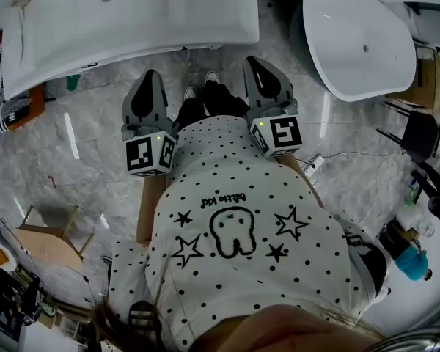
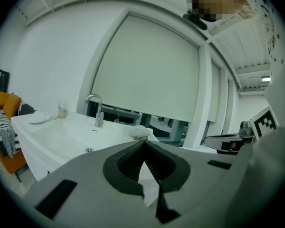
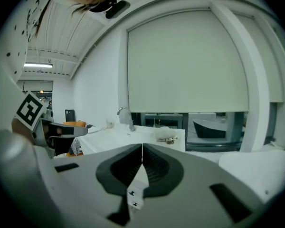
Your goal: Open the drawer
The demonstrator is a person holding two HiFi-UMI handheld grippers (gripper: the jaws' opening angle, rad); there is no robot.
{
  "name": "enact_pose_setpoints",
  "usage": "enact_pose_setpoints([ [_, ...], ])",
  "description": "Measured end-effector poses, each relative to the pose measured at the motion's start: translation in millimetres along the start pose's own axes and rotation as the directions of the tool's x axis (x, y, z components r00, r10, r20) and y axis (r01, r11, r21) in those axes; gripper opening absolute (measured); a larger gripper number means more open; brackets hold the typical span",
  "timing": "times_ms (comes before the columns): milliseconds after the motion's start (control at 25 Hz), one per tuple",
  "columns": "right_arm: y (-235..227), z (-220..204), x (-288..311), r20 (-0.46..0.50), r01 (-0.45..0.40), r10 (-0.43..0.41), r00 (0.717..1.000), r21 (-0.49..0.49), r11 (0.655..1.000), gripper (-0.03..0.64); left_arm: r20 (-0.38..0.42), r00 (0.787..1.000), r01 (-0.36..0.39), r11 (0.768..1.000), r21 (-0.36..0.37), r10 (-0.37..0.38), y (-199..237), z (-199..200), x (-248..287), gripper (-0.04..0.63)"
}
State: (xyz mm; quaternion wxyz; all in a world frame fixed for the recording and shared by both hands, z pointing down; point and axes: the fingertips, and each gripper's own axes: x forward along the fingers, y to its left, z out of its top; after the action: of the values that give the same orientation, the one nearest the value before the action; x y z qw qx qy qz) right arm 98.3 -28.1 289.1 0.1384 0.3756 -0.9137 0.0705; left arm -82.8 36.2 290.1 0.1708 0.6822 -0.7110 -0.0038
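No drawer shows in any view. My left gripper (image 1: 148,81) is held out over the marble floor, in front of the person's dotted shirt; its jaws meet at the tip and hold nothing. My right gripper (image 1: 257,66) is beside it, level with it, and is likewise shut and empty. In the left gripper view the left gripper (image 2: 145,145) points at a white bathtub (image 2: 71,134) with a chrome tap (image 2: 97,109). In the right gripper view the right gripper (image 3: 142,149) faces the same bathtub (image 3: 133,134) under a large window blind.
A long white bathtub (image 1: 132,20) stands just ahead of both grippers. A second oval tub (image 1: 359,42) lies at the upper right. A black chair (image 1: 419,134) is at the right and a wooden stool (image 1: 48,244) at the lower left. The person's shoes (image 1: 202,85) show between the grippers.
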Motion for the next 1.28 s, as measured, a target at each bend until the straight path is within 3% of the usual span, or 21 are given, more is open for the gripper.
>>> enact_pose_setpoints([
  [200, -14.4, 6.0, 36.4, 0.019, -0.024, 0.024, 1.000, -0.017, 1.000, 0.015, 0.041, 0.998, -0.043, 0.999, 0.004, 0.043, 20.9, 10.2, 28.5, 0.005],
  [440, -41.3, 7.8, 22.8, 0.026, -0.036, 0.036, 0.999, -0.019, 0.999, 0.015, 0.087, 0.993, -0.085, 0.996, 0.010, 0.084, 3.1, 22.9, 35.6, 0.005],
  [560, -40.5, 10.8, 33.4, 0.012, -0.033, 0.033, 0.999, -0.013, 0.999, 0.015, 0.080, 0.992, -0.095, 0.995, 0.004, 0.095, 14.9, 28.8, 42.3, 0.005],
  [760, -19.4, 12.0, 54.4, -0.011, -0.019, 0.019, 1.000, 0.003, 1.000, 0.015, 0.059, 0.995, -0.081, 0.997, 0.003, 0.080, 44.2, 35.3, 47.7, 0.005],
  [1280, -29.4, 16.4, 50.4, -0.020, 0.051, -0.050, 0.999, 0.032, 0.998, 0.015, 0.029, 1.000, -0.007, 0.999, 0.033, 0.006, 36.3, 42.5, 63.5, 0.005],
])
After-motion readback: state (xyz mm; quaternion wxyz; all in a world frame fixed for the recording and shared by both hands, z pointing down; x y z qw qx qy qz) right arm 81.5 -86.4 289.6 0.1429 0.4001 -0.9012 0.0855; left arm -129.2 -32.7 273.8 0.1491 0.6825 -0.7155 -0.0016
